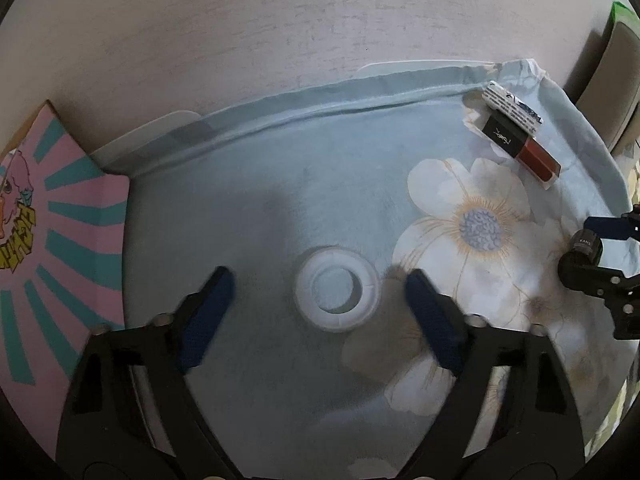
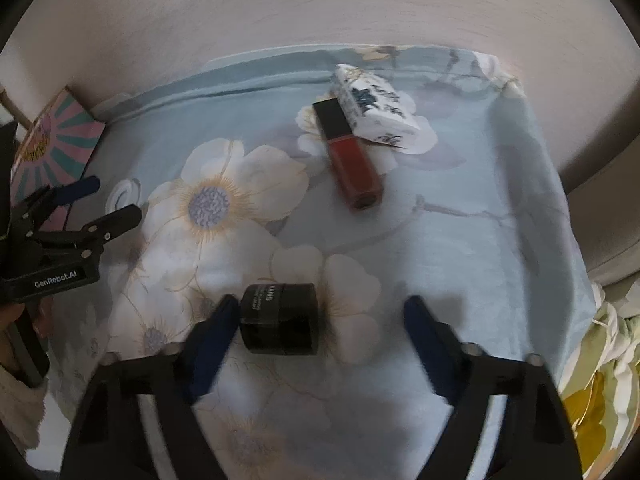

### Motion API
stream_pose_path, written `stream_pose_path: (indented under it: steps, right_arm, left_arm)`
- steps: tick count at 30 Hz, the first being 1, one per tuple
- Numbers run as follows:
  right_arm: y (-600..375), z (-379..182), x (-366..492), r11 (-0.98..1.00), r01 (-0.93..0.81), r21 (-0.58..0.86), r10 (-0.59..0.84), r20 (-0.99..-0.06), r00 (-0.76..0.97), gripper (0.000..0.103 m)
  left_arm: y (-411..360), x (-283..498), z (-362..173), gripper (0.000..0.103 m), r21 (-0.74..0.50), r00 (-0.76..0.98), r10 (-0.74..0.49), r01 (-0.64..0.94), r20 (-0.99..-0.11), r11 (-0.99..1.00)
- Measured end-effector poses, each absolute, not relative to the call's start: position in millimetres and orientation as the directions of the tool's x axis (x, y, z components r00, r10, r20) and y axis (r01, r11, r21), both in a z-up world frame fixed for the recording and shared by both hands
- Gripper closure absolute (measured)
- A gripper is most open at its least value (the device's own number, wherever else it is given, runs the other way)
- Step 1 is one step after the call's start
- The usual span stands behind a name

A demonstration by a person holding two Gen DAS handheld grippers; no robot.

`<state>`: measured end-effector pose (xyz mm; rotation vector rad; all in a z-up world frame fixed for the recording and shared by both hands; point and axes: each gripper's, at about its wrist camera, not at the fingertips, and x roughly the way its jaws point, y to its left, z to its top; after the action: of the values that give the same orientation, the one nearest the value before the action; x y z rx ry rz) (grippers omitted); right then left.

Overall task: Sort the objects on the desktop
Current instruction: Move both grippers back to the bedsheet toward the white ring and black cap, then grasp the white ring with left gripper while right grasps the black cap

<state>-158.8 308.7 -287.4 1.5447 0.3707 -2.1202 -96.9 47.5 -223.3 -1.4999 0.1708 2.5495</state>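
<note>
A white ring-shaped roll (image 1: pixel 337 289) lies flat on the floral cloth, between the blue pads of my left gripper (image 1: pixel 319 280). The jaws stand wide and clear of it on both sides. The right wrist view shows that gripper (image 2: pixel 114 199) at the far left over the same roll (image 2: pixel 123 197). A small black jar (image 2: pixel 280 320) lies on its side inside my right gripper (image 2: pixel 322 306). The left pad (image 2: pixel 216 332) is against the jar and the right pad stands well off. The jar (image 1: pixel 586 245) and right gripper (image 1: pixel 596 252) also show at the right edge of the left wrist view.
A red lip gloss with a black cap (image 2: pixel 350 160) lies against a white printed box (image 2: pixel 376 112) at the back of the cloth (image 2: pixel 460 240). A pink and teal box (image 1: pixel 52 240) stands at the left edge. A pale wall (image 1: pixel 280 20) runs behind.
</note>
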Motion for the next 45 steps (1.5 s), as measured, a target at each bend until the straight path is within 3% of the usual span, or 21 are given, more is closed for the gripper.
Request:
stream_pose_path:
  steps: [4,5,6,18,34,41,45]
  right_arm:
    - [301.0,-288.1,-152.5,-0.828,0.560,0.027,-0.212,-0.940,-0.267,0.057]
    - [299.9,-286.9,-151.5,-0.824,0.566,0.026,-0.218,-0.937,-0.274,0.063]
    - [299.2,-284.7,-150.5,-0.821,0.570,0.030,-0.230,-0.931,-0.283,0.075]
    - [303.1,-278.7,-150.9,-0.820,0.572,0.028,-0.221,-0.937,-0.270,0.075]
    - [310.5,-209.1,-142.9,-0.807,0.584,0.087,-0.282,-0.926,-0.252,0.075]
    - [267.7,-180.0,-154.6,-0.745,0.648,0.157,-0.384,-0.896,-0.224,0.075]
    - [240.2,-163.5,-159.4,-0.704,0.700,0.122,-0.390,-0.890,-0.237,0.075]
  left_arm:
    - [46.1,-97.6,-220.7,0.063,-0.021,-0.481,0.140,-0.246,-0.866,-0.969]
    - [46.1,-98.0,-220.3,0.064,-0.018,-0.482,0.139,-0.248,-0.865,-0.969]
    - [45.5,-98.5,-220.2,0.064,-0.021,-0.479,0.142,-0.250,-0.866,-0.968]
    - [41.9,-96.2,-196.7,0.064,-0.046,-0.458,0.172,-0.273,-0.872,-0.961]
    - [53.8,-79.5,-114.8,0.064,-0.123,-0.441,0.243,-0.284,-0.864,-0.951]
    - [27.3,-68.0,-66.1,0.064,-0.077,-0.513,0.190,-0.234,-0.837,-0.969]
    - [2.8,-61.7,-45.5,0.064,-0.065,-0.545,0.153,-0.176,-0.824,-0.982]
